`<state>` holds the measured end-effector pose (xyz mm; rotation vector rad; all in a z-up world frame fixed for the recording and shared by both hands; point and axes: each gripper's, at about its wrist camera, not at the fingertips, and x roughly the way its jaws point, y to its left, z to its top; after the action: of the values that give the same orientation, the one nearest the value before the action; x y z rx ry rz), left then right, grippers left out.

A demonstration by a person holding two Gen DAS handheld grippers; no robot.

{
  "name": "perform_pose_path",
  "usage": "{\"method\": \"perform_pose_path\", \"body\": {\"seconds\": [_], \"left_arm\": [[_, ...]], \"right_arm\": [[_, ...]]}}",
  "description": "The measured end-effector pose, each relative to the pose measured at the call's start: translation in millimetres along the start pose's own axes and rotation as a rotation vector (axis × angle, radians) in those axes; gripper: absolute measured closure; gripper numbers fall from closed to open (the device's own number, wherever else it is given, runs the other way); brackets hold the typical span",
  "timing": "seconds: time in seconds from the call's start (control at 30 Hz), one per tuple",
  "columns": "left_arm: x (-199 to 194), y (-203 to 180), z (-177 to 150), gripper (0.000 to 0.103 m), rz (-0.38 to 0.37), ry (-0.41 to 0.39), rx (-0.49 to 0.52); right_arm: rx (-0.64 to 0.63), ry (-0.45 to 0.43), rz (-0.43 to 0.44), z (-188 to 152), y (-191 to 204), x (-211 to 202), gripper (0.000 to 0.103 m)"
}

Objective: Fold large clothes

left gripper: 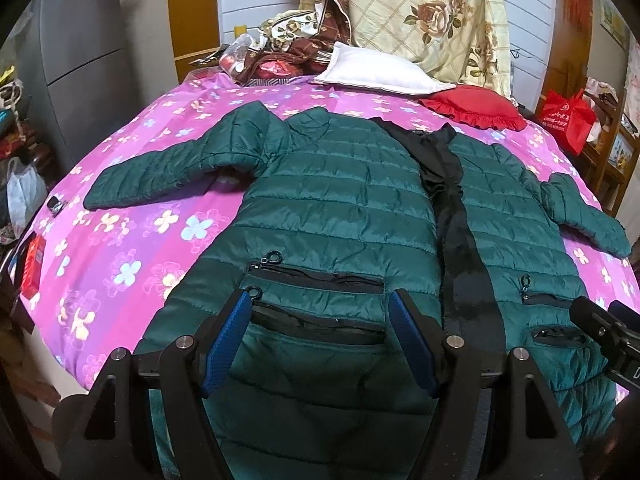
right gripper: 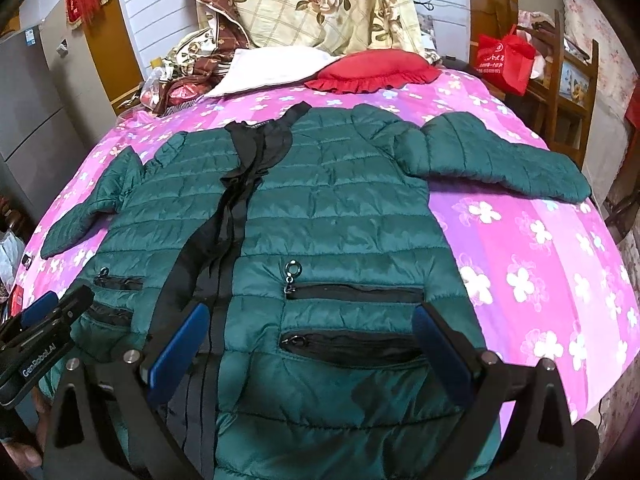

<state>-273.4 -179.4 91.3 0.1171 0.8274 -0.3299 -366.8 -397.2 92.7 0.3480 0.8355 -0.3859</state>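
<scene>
Presently, one dark green quilted puffer jacket (left gripper: 344, 200) lies front-up and spread flat on the pink flower-print bed cover (left gripper: 132, 240), collar to the far end, hem at the near edge, both sleeves out to the sides. A black lining strip (left gripper: 452, 216) shows along the open front.

Handling, as judged: light, soft and puffy, with a slick shiny shell that may slide on itself and spring back out of a fold. Best taken by a pinch of the hem corners or at a sleeve cuff, where the fabric is thin enough to bunch.

Left claw (left gripper: 322, 336): blue pads spread, hovering over the near hem at the left-side pockets, nothing pinched. Right claw (right gripper: 310, 350): pads spread at their widest, over the right-side pockets, likewise holding nothing.

Containers: four zipped pockets on the jacket front, two each side, with ring pulls (right gripper: 293, 269); contents cannot be told. One red carrier bag (right gripper: 505, 62) on the wooden shelf at far right; contents hidden.

Also at the far end: white pillow (left gripper: 380, 70), red frilled cushion (left gripper: 476, 110), floral quilt (left gripper: 432, 12) heaped against the wall.
</scene>
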Motion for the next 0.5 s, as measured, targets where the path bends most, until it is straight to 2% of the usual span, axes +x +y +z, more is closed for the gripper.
{"method": "perform_pose_path", "body": {"seconds": [0.23,0.5], "left_arm": [[2.8,1.4,0.3,0.052,-0.003,0.004,-0.002],[3.5,0.4,1.2,0.052,-0.004,0.008,-0.004]], "right_arm": [[-0.008,-0.017,0.001,-0.3,0.6,3.3,0.000],[0.019,0.013,0.027,1.8,0.2,4.6,0.000]]}}
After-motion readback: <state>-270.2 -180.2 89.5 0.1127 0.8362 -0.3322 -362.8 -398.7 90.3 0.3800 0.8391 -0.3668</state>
